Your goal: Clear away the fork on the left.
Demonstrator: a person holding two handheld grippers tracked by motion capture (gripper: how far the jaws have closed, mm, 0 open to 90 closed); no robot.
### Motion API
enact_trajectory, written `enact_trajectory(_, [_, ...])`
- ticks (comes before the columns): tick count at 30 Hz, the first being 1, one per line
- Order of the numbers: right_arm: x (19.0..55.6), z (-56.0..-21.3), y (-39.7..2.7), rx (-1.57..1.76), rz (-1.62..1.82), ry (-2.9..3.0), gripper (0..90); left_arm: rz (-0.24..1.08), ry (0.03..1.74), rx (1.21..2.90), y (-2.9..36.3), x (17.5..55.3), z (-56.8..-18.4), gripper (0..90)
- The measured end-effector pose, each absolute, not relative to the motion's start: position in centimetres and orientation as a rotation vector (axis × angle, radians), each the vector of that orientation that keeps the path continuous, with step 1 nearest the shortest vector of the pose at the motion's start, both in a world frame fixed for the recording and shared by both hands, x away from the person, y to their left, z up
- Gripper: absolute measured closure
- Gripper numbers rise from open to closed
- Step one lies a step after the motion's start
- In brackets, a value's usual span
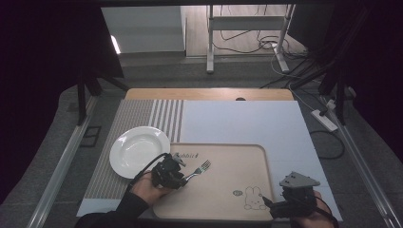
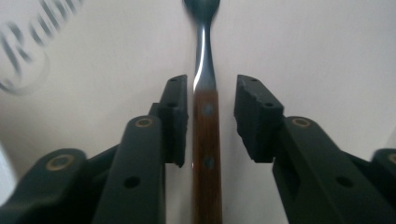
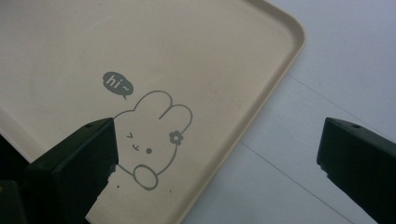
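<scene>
Step in hand: setting the fork (image 1: 199, 170) down on the tray (image 1: 223, 199); judging by the slack jaws, this looks like the release, not a pick-up.
Fork, place: it lies on the beige tray's near-left part, tines pointing up and to the right in the high view, toward the tray's middle; the brown riveted handle (image 2: 205, 154) runs back between the left jaws.
Left gripper (image 1: 183, 176): it sits low over the tray's left edge. Its jaws stand partly open around the handle; in the left gripper view one pad (image 2: 173, 119) is at or almost at the wood and the other (image 2: 254, 116) stands clearly off it, so nothing is clamped.
Right gripper (image 1: 280, 205): it hovers near the tray's near-right corner, by the printed rabbit (image 3: 149, 140). Its jaws are wide apart and hold nothing.
Plate (image 1: 139, 151): white, with nothing on it, on the striped mat (image 1: 138, 116), just left of the tray and close to the left hand (image 1: 151, 190).
Tabletop (image 1: 247, 121): a pale sheet covers it under the tray.
Next move, my reading: if the fork is meant to stay here, the left jaws need a little more opening, then a straight pull back along the handle's line so neither pad drags it.
Risk: the nearer pad may nudge the handle sideways and turn the fork on the smooth tray.
Right side: no job yet that I can judge; it can wait where it is.
</scene>
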State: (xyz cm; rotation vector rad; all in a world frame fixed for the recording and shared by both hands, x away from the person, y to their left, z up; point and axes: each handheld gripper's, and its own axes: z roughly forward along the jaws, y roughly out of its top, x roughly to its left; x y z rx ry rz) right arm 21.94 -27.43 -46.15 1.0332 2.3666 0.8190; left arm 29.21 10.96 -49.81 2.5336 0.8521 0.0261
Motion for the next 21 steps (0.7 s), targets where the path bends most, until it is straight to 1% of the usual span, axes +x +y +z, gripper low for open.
enact_trajectory(3, [22.0,-46.2,-27.4,1.033,0.816,2.367,0.0,0.054,0.814,2.537,10.5,29.3,-49.3,64.8])
enact_trajectory(4, [21.9,-46.2,-27.4,1.032,0.816,2.368,0.0,0.057,0.799,2.537,10.3,29.3,-49.2,66.6])
enact_trajectory(5, [21.9,-46.2,-27.4,1.033,0.815,2.369,0.0,0.058,0.791,2.537,9.9,29.3,-49.2,70.5])
enact_trajectory(7, [22.0,-46.2,-27.4,1.033,0.814,2.369,0.0,0.039,0.784,2.537,9.5,29.4,-49.2,71.9])
enact_trajectory(11, [22.0,-46.2,-27.4,1.033,0.814,2.37,0.0,-0.01,0.75,2.548,8.4,29.9,-49.4,87.1])
enact_trajectory(12, [22.0,-46.2,-27.4,1.032,0.813,2.37,0.0,-0.019,0.745,2.545,8.2,30.0,-49.5,89.1])
enact_trajectory(21, [22.0,-46.2,-27.4,1.031,0.812,2.372,0.0,-0.046,0.711,2.585,6.7,30.6,-50.7,89.3])
